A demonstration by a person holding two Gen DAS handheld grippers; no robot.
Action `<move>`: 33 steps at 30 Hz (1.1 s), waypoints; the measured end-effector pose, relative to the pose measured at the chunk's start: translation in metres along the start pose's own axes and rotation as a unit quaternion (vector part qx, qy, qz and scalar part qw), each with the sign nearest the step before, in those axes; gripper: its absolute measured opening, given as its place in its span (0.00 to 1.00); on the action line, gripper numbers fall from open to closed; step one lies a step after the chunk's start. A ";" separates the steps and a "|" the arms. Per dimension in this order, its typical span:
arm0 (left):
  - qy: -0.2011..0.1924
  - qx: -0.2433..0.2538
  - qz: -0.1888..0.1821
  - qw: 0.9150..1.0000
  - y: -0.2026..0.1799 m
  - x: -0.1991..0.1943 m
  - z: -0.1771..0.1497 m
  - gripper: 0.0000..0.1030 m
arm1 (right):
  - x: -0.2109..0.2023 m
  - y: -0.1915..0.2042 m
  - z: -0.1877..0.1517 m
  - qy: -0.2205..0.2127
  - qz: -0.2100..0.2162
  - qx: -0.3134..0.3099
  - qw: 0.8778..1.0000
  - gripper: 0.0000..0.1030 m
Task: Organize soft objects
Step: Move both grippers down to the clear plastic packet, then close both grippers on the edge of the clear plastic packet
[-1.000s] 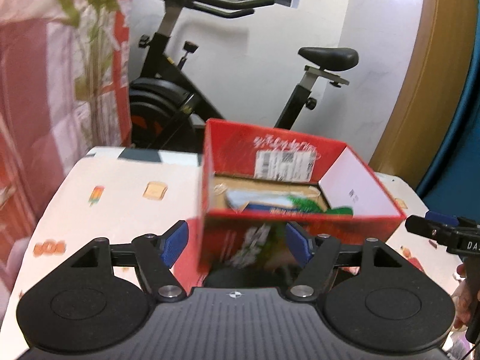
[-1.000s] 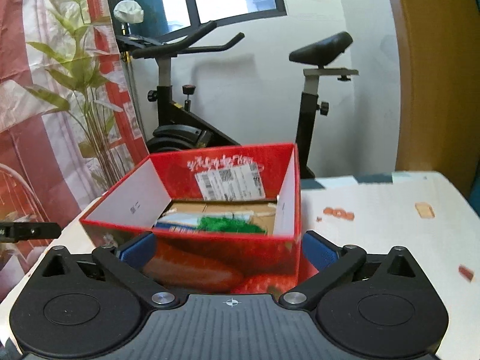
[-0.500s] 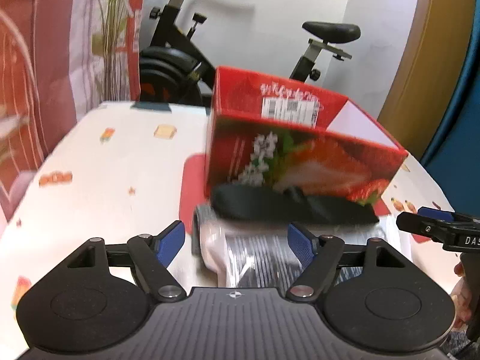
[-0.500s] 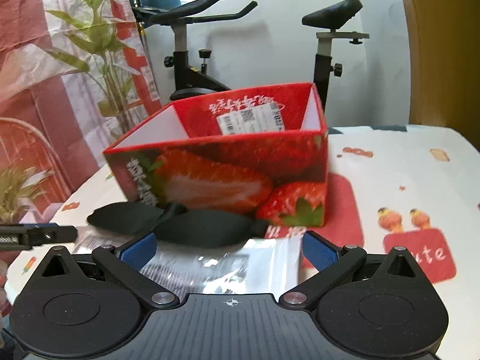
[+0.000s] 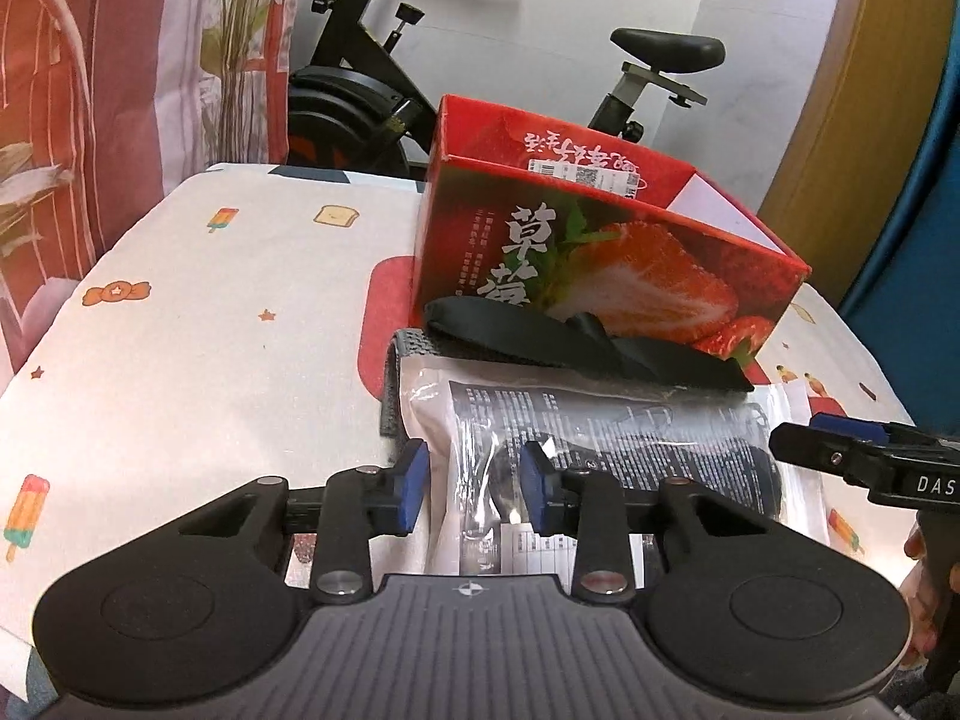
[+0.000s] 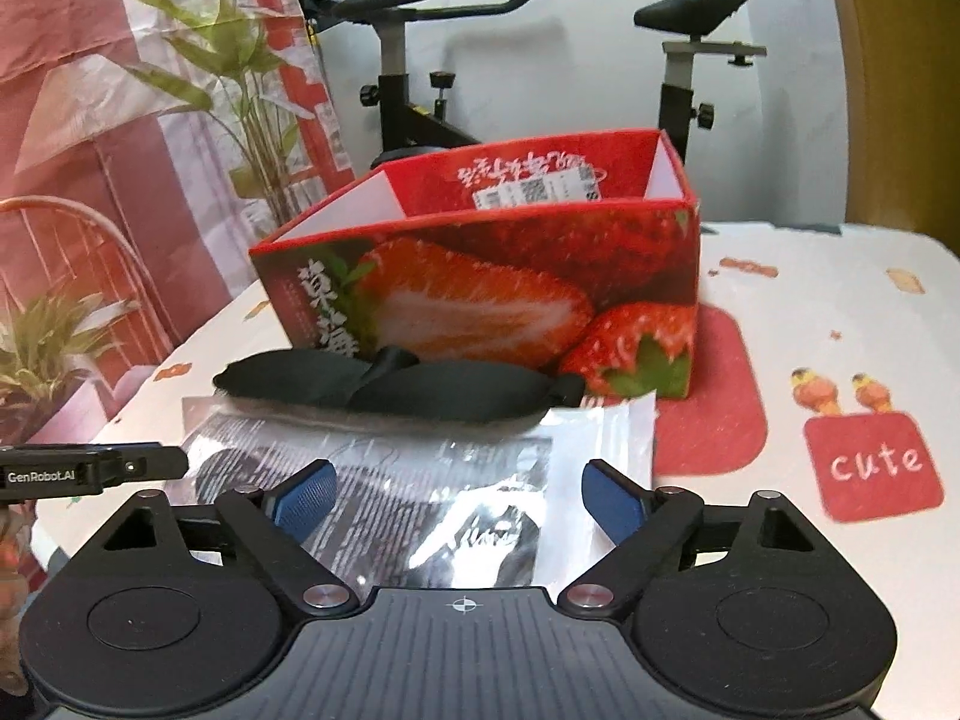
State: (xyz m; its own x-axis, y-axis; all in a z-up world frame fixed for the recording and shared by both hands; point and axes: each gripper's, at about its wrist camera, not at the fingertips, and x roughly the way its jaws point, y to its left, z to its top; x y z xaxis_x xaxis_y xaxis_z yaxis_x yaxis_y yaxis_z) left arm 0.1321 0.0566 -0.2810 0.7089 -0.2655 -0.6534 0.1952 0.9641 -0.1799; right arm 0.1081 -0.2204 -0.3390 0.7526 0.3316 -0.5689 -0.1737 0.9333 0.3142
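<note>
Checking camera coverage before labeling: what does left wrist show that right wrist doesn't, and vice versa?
Left wrist only: a grey cloth under the plastic bag's left edge, the right gripper entering from the right, and ice-lolly and toast prints on the tablecloth.

Right wrist only: the potted plant, the "cute" print, and the left gripper's side.

Both: the strawberry box, the black eye mask in front of it, the plastic bag and the exercise bike. Both grippers' jaws are closing with the bag between them.
</note>
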 end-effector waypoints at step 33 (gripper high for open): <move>0.041 -0.014 -0.008 0.999 0.006 0.021 -0.021 0.36 | 0.019 -0.023 -0.022 0.058 -0.022 0.057 0.996 0.86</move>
State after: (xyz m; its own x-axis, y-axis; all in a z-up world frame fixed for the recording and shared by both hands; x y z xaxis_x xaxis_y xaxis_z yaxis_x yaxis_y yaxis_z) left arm 0.1337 0.0565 -0.3110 0.6473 -0.2813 -0.7084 0.1866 0.9596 -0.2105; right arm 0.1130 -0.2320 -0.3735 0.6780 0.3110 -0.6660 -0.0639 0.9276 0.3681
